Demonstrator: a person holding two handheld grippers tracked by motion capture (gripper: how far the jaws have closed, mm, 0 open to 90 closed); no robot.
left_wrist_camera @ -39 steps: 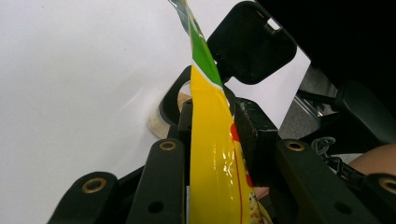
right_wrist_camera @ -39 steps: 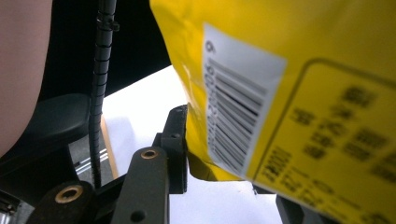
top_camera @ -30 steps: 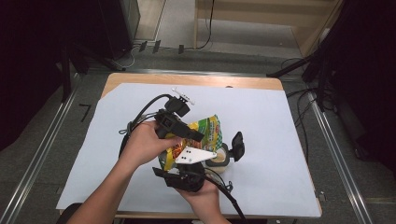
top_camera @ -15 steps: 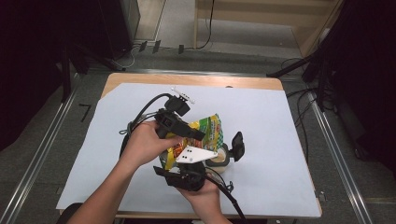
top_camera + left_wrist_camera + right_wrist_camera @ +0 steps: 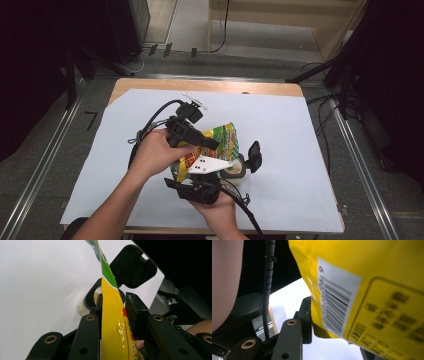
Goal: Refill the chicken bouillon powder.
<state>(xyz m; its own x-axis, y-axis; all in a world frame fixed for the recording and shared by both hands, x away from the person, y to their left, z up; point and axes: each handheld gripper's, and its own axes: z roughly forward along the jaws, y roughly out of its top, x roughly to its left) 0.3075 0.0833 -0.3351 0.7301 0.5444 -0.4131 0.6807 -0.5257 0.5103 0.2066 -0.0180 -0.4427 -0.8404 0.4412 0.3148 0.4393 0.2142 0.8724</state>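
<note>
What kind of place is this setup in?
Probably a lab or recording workspace, not a home: a wooden table covered with a white sheet, metal rails on the grey floor beside it, and cables trailing across the floor behind.

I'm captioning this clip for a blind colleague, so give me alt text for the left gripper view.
A glossy yellow and green snack bag stands edge-on between the left gripper and its two black jaws, which press on it from both sides. Behind it, a small clear jar with its black flip lid open sits on a white table cover.
</note>
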